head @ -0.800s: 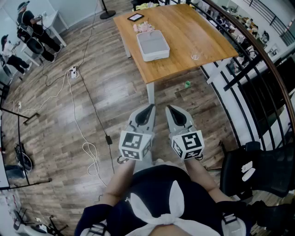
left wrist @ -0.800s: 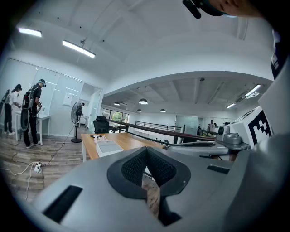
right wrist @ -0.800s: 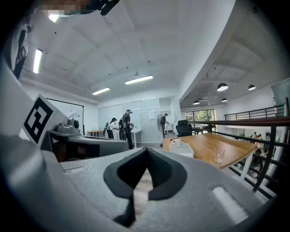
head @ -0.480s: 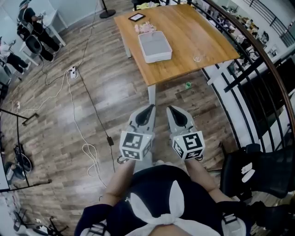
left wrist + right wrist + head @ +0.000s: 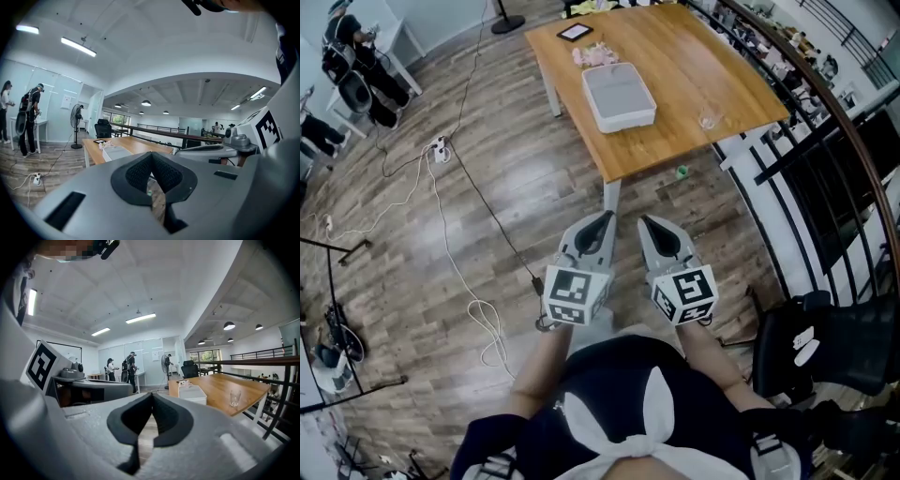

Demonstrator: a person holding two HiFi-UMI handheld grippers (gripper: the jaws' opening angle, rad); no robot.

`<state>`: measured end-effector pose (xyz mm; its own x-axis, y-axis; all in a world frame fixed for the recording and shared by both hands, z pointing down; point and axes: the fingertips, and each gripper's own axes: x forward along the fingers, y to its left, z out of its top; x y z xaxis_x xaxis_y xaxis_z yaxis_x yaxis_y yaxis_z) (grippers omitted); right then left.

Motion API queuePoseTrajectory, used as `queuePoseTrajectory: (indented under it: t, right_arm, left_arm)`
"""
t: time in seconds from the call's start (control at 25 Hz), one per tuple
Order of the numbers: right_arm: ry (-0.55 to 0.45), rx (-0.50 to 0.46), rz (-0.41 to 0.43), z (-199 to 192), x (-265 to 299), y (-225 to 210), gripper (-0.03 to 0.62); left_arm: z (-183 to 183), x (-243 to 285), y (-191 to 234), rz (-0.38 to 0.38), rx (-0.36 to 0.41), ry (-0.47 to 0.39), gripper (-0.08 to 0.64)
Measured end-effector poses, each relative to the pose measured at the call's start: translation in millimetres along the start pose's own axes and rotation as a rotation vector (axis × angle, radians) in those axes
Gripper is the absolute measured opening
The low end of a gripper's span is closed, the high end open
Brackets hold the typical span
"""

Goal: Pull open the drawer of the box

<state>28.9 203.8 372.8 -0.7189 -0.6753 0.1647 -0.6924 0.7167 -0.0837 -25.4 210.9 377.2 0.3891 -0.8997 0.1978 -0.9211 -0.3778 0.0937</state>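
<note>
The white drawer box lies flat on the wooden table, far ahead of both grippers; it also shows small in the left gripper view and the right gripper view. My left gripper and right gripper are held side by side close to my body, above the wood floor and short of the table's near edge. Both are shut with their tips touching and nothing between them. From here I cannot make out the drawer's front or handle.
A clear glass stands near the table's right edge, a black-framed tablet and a pink item lie at its far end. A black railing runs on the right, a black chair beside me. Cables trail across the floor on the left.
The view has shifted slightly, so the table and box sit a little farther right and higher in the head view. Both grippers keep their pose and stay shut.
</note>
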Motion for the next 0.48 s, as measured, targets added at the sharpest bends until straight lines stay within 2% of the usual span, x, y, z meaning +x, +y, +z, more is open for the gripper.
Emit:
queuePoseTrajectory:
  t: [0.2,0.48]
  right_arm:
    - [0.008,0.021,-0.019,-1,24,2,-0.002]
    - [0.034,0.040,-0.013,-3,64,-13,-0.002]
  left_arm:
    - [-5,8,20,-0.044,0.002,0.008,0.017]
    - [-6,40,49,-0.063,-0.020,0.019,0.017]
